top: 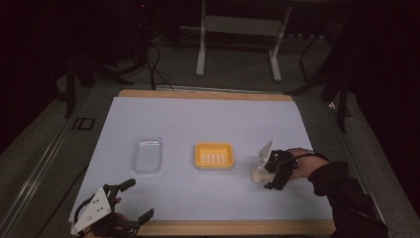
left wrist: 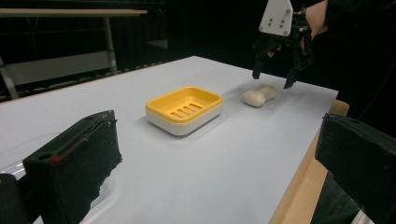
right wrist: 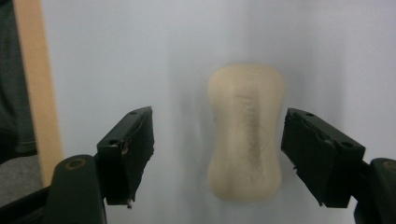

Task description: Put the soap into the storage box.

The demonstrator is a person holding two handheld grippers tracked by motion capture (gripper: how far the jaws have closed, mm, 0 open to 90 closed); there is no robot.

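Right claw (right wrist: 217, 161) astride soap (right wrist: 246, 130), gaps both sides, table edge (right wrist: 37, 93) near

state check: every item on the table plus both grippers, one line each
soap bar: lying flat on the sheet, between the open jaws, not gripped
soap dish: upright, empty
clear lid: flat on the sheet, apart from the dish
right gripper: open, over the soap
left gripper: open, empty

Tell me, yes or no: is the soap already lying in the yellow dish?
No, the soap lies on the white tabletop beside the yellow dish.
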